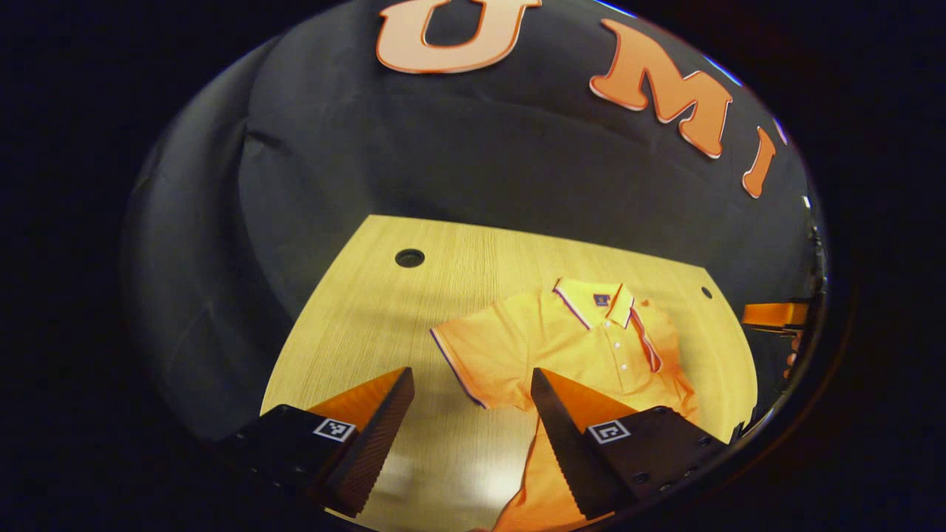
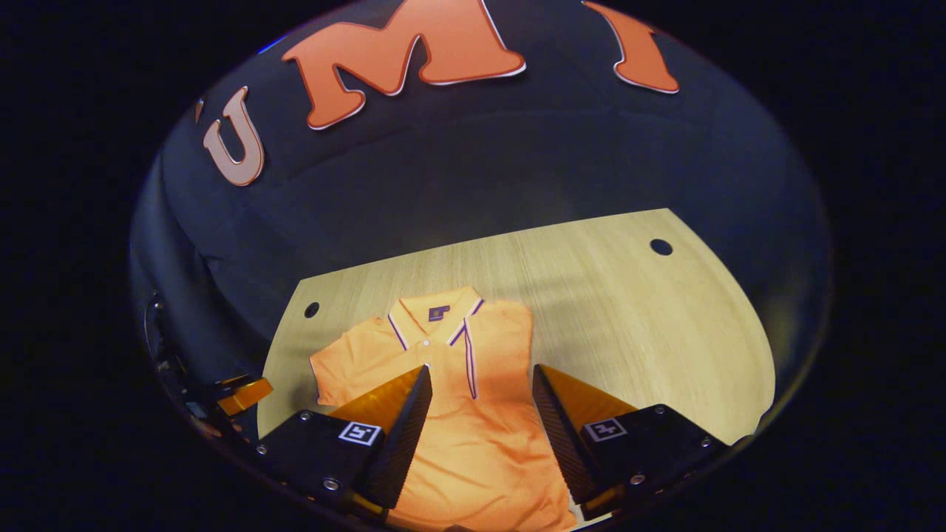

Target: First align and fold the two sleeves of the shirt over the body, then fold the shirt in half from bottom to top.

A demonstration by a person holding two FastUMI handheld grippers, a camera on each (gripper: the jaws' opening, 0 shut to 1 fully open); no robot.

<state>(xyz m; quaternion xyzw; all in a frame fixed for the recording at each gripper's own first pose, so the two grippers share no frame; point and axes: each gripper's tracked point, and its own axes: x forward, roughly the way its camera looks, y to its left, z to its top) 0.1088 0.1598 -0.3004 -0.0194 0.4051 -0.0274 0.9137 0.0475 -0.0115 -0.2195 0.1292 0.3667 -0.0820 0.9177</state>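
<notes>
The shirt (image 1: 584, 347) is an orange polo with a striped collar, lying face up and flat on the wooden table (image 1: 384, 295), collar toward the booth's black cloth wall and hem toward the grippers.

Taking the shirt as the landmark and going left to right: in the left gripper view the left sleeve (image 1: 473, 355) lies spread out flat from the body, its striped cuff edge toward the bare table. The left gripper (image 1: 473, 436) hangs above the table just outside that sleeve, jaws wide apart and holding nothing. Next comes the collar (image 1: 595, 301) and the buttoned placket (image 1: 624, 355) down the chest.

On the shirt's right side, in the right gripper view, the edge runs straight down from the shoulder with no sleeve sticking out, so that sleeve appears already folded over the body, though the fold itself is hard to make out. The right gripper (image 2: 480, 432) hovers over the lower body of the shirt, jaws also spread and empty.

The fabric looks light, soft and limp; it will likely drape and wrinkle if lifted by one point. A good hold, I judge, is the cuff edge of the spread sleeve, pinched low against the table.
</notes>
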